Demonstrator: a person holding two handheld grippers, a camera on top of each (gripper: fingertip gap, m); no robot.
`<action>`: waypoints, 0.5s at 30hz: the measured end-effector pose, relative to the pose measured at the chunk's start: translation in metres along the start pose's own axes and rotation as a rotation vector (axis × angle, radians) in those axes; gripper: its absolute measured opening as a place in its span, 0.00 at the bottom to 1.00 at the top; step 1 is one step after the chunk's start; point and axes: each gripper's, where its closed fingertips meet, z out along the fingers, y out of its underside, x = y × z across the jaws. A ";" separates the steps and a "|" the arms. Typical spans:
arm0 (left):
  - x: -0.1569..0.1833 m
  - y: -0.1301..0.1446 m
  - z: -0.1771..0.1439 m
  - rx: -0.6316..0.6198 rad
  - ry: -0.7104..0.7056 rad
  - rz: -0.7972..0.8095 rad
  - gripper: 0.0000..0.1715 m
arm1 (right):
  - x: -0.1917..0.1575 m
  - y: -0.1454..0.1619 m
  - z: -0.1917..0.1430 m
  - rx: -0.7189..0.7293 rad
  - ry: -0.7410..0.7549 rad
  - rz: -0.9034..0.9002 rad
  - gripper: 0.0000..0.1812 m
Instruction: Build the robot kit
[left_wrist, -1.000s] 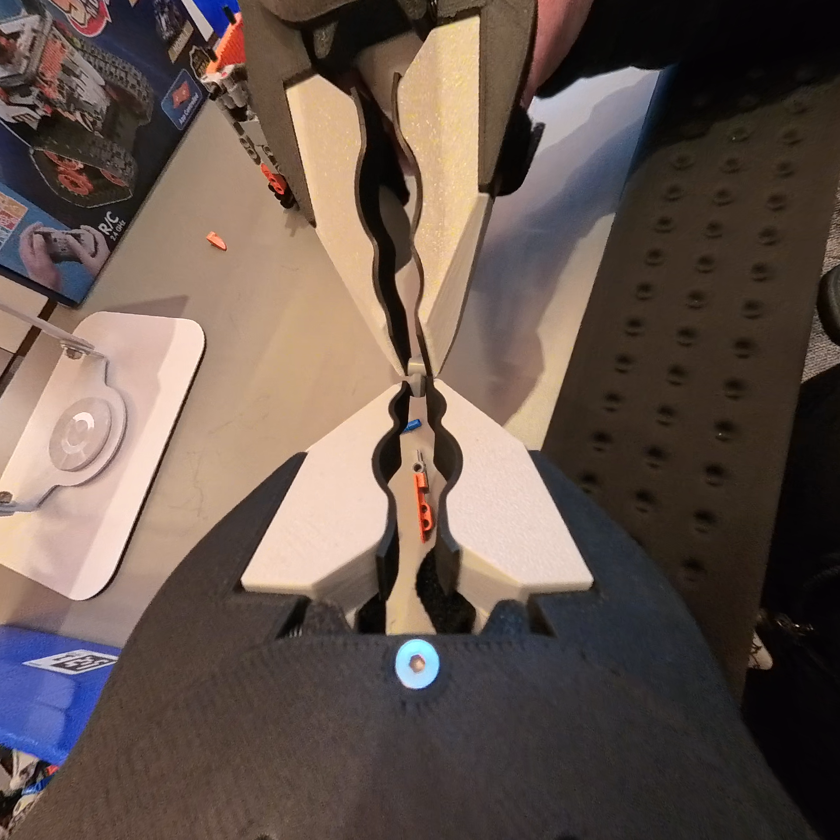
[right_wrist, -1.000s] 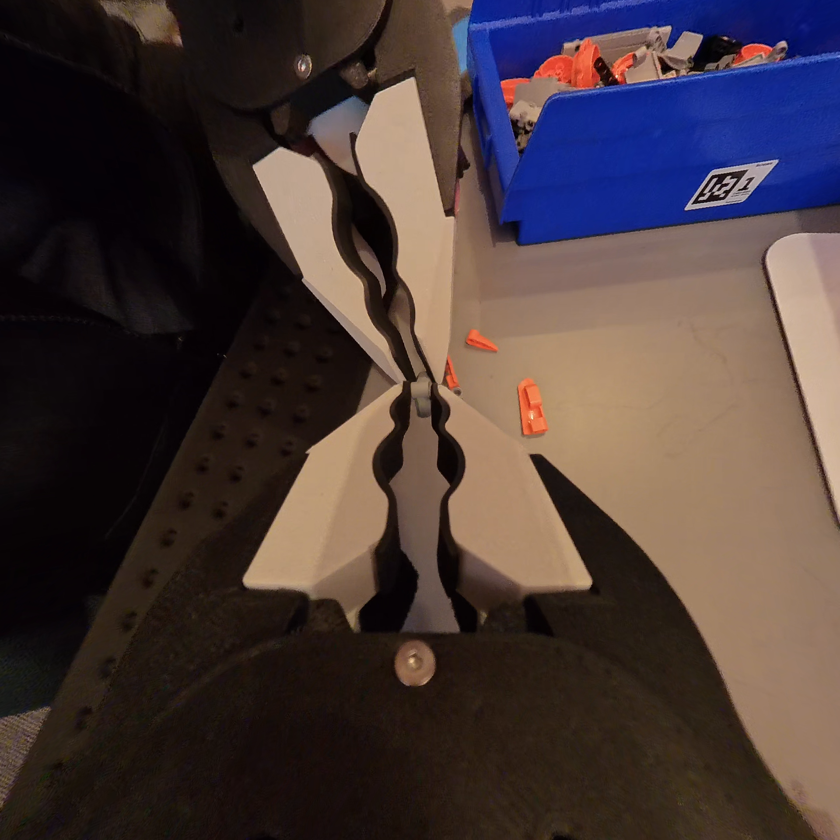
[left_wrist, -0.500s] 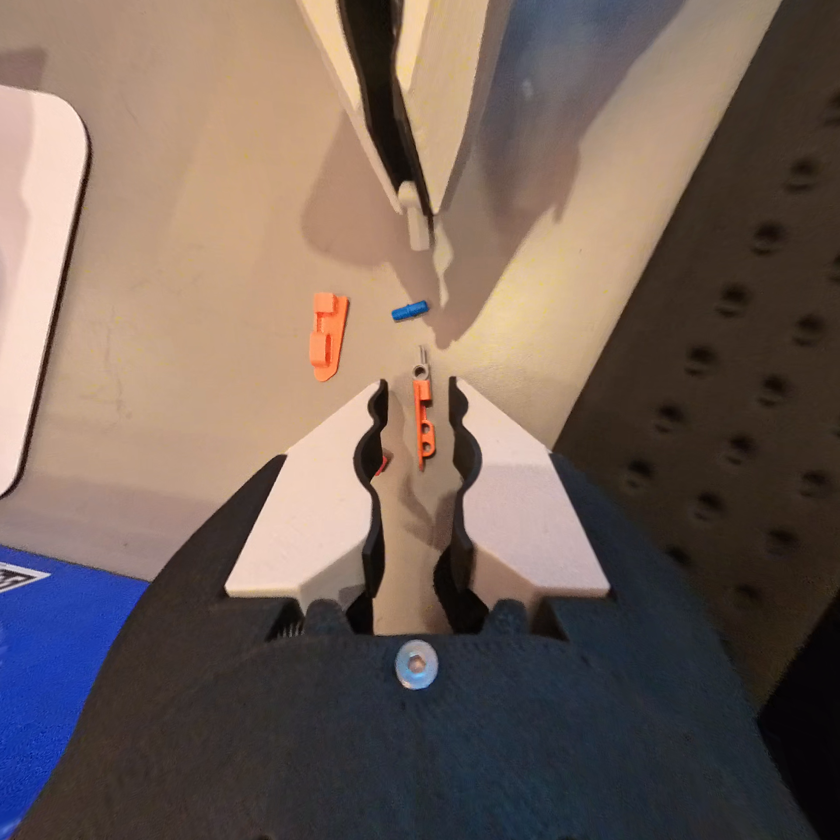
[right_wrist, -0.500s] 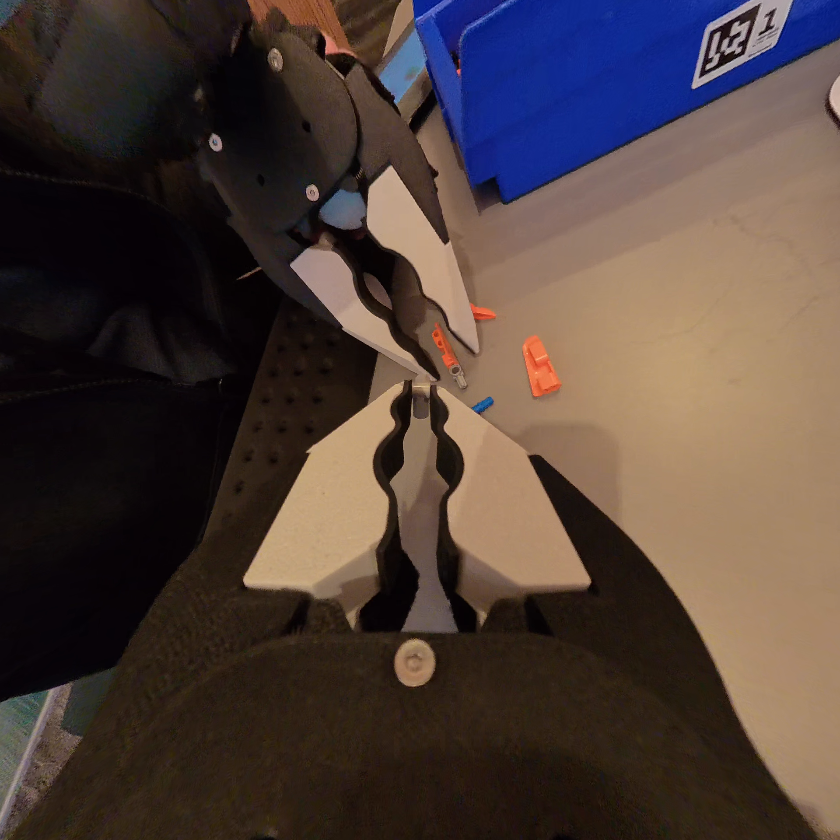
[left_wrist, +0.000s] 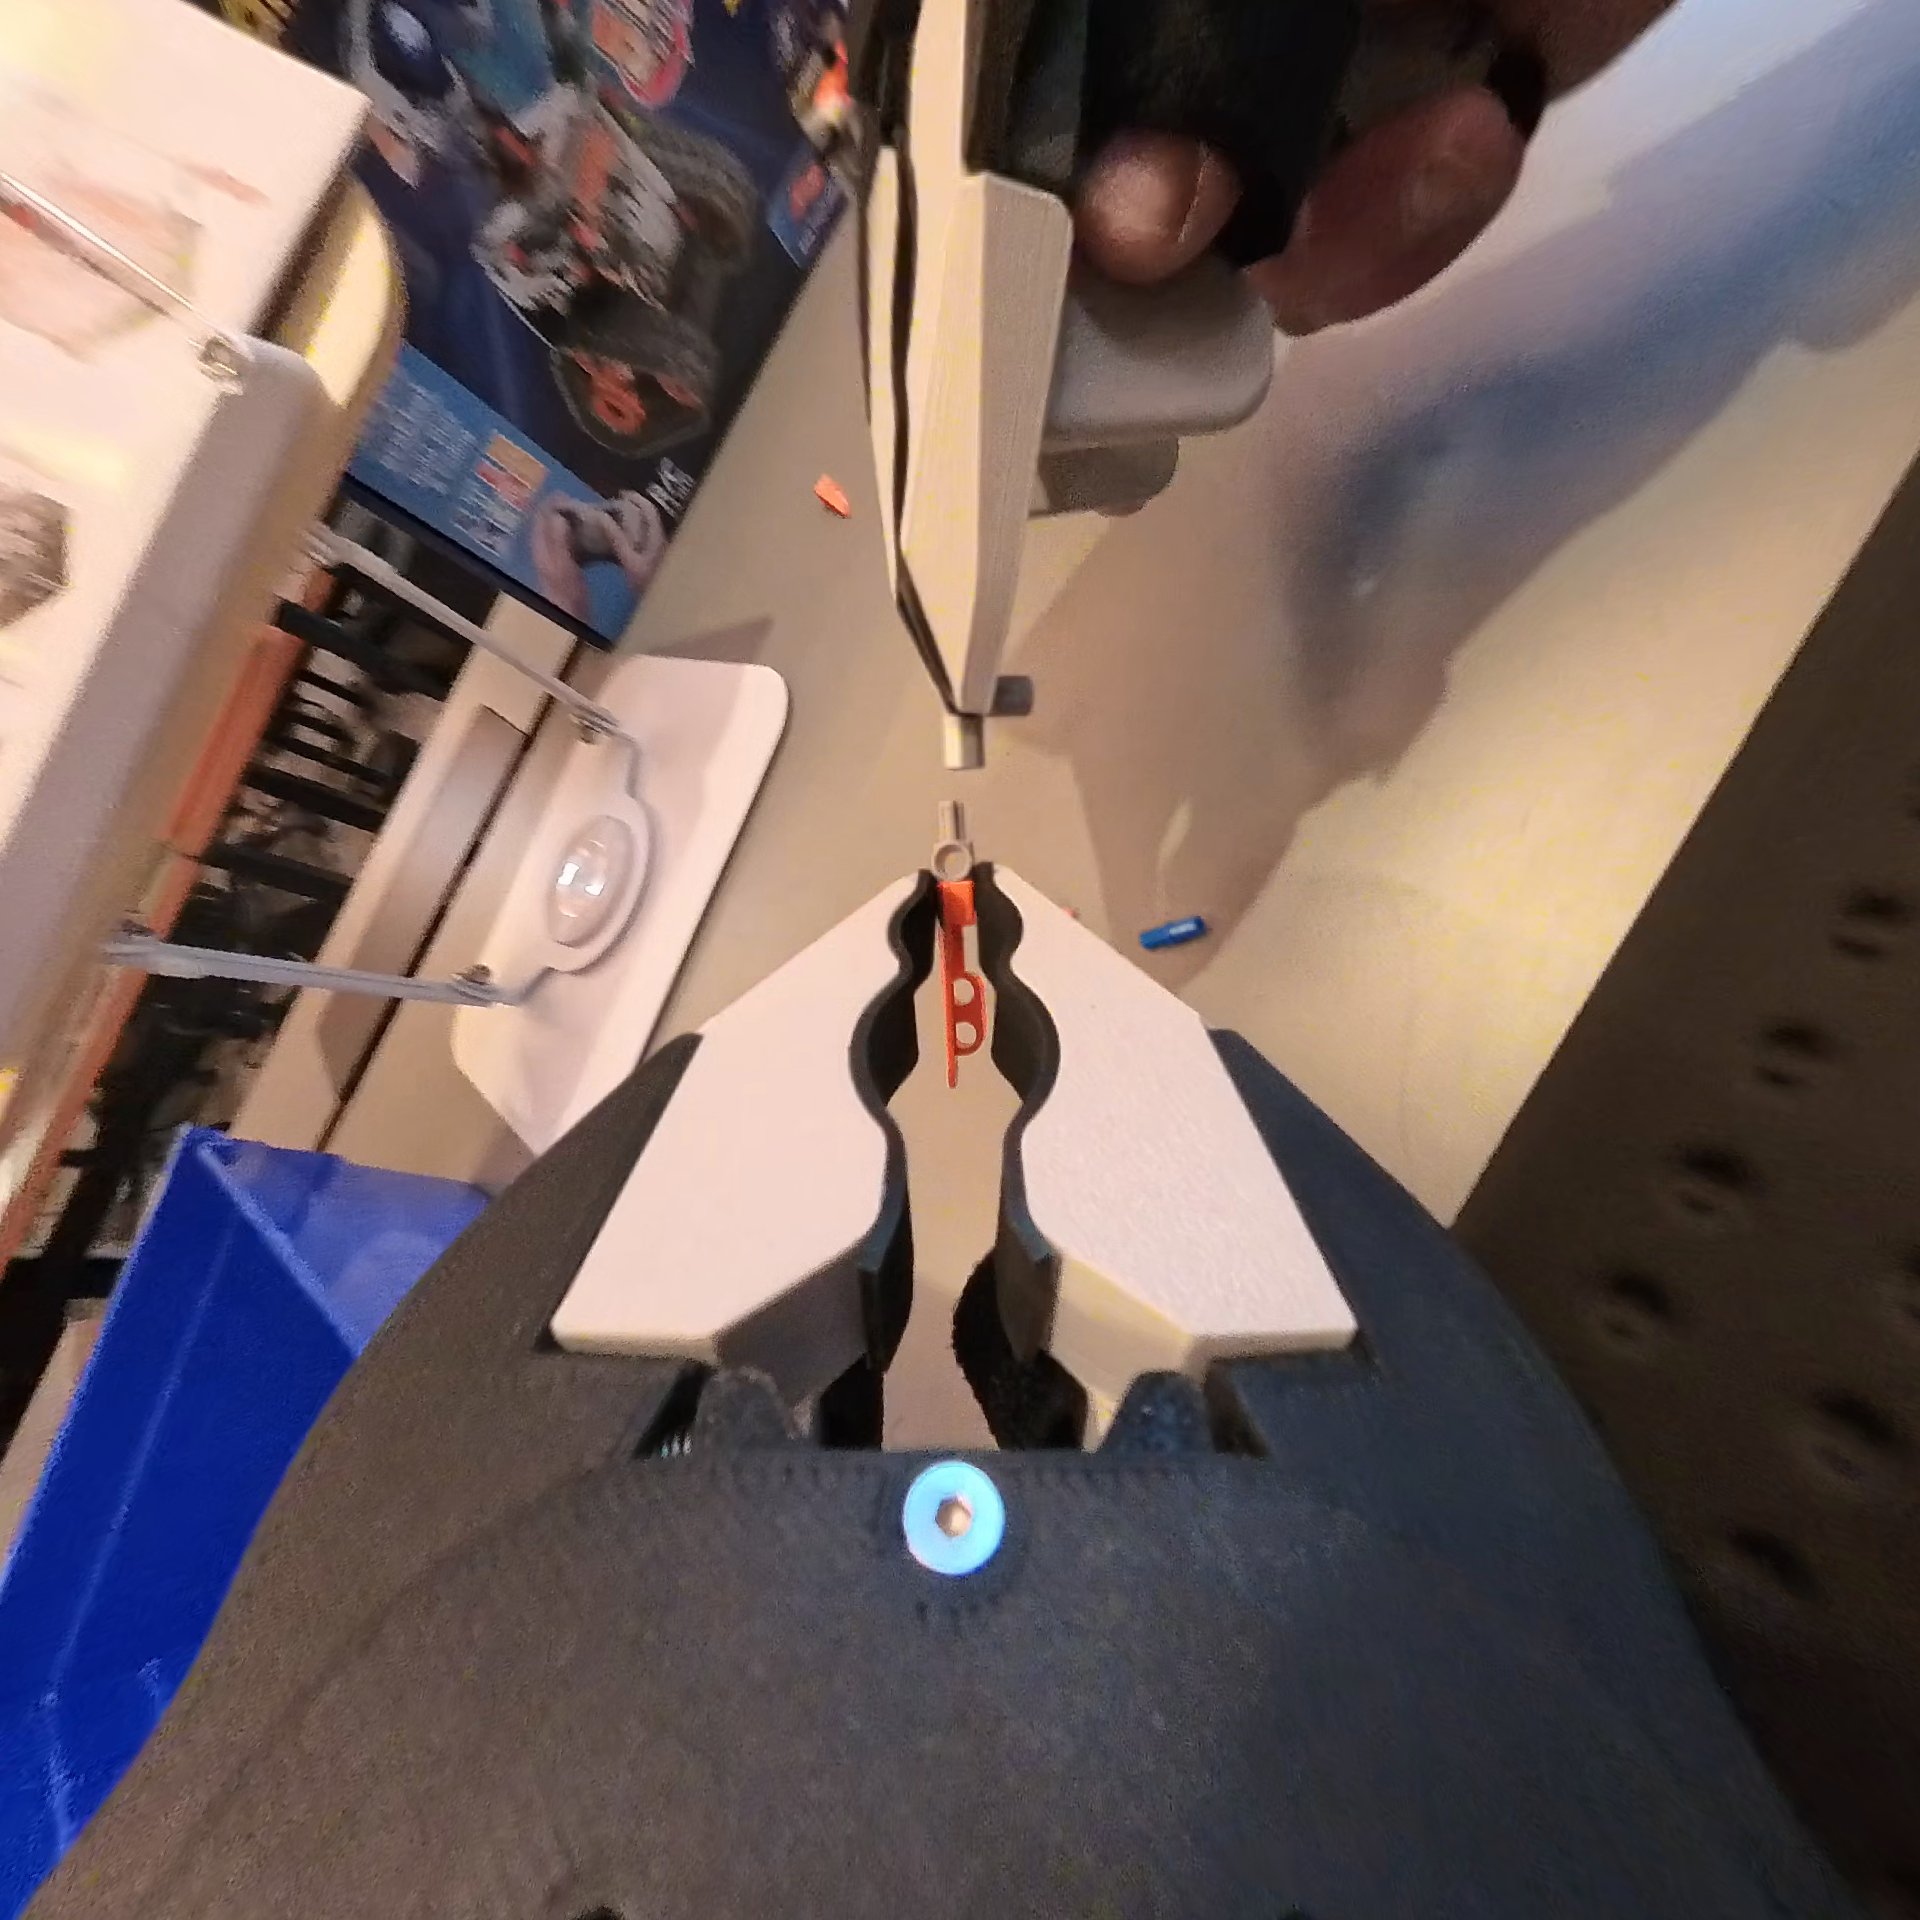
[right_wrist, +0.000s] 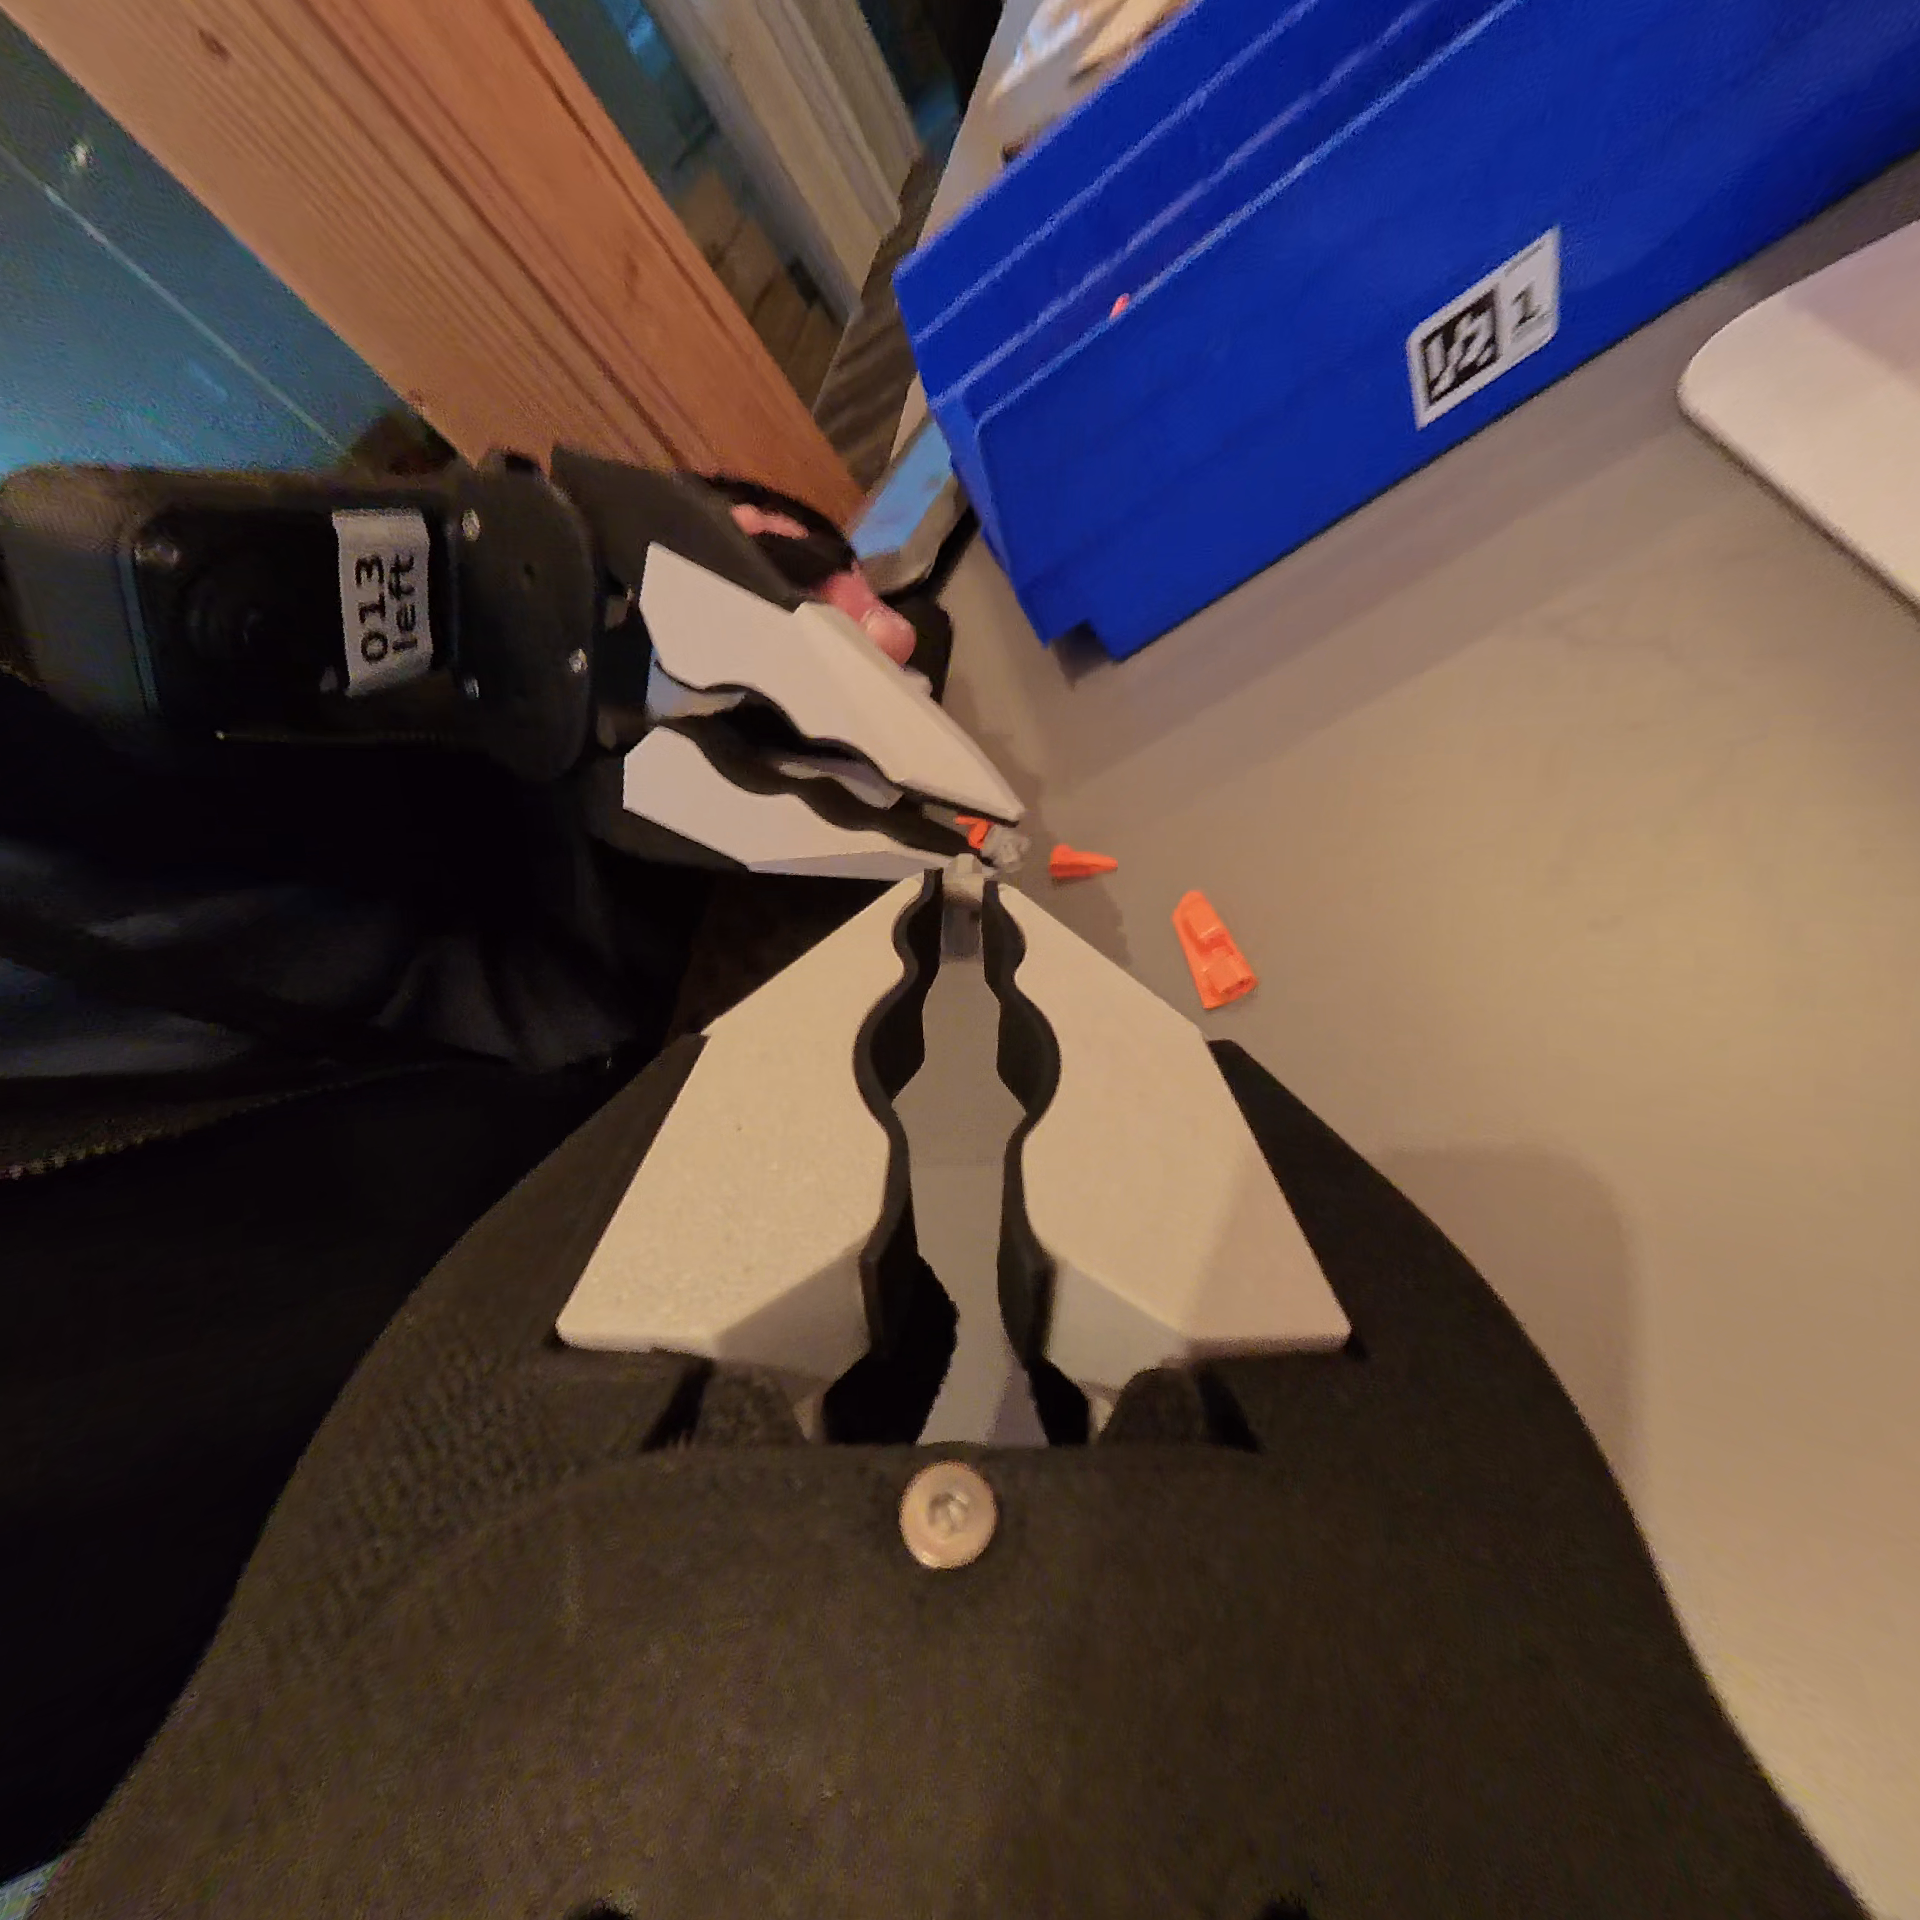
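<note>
Left grip: your left gripper (left_wrist: 953, 878) has its fingers pinched on a thin orange strip (left_wrist: 961, 992) with a small grey ring end (left_wrist: 950, 854) poking out past the tips. Keep that pinch firm; the strip looks slim enough to twist.
Right grip: your right gripper (right_wrist: 956, 902) is clamped on a small grey peg (right_wrist: 961, 914), its end just clear of the tips.
Gap: in the left wrist view the peg (left_wrist: 964, 743) sits just short of the ring end, nearly in line, not touching.
How to do it well: I'd say square the two pieces up first, then close the gap slowly and straight, no wobble.
Underneath: both pieces hang over the grey tabletop (right_wrist: 1558, 831), near its dark front edge.
Nearby: a blue pin (left_wrist: 1174, 928), two loose orange bits (right_wrist: 1210, 951) (right_wrist: 1081, 860).
Further out: a blue bin (right_wrist: 1351, 364) and a white pad (left_wrist: 644, 831).
</note>
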 end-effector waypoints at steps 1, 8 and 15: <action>-0.002 -0.004 -0.002 0.014 -0.017 0.002 0.03 | 0.001 -0.005 -0.003 0.031 0.004 0.004 0.02; -0.012 -0.018 -0.007 0.048 -0.107 0.025 0.03 | -0.002 -0.014 -0.007 0.090 -0.035 0.044 0.02; -0.012 -0.021 -0.008 0.036 -0.154 0.092 0.03 | -0.002 -0.014 -0.009 0.088 -0.044 0.073 0.02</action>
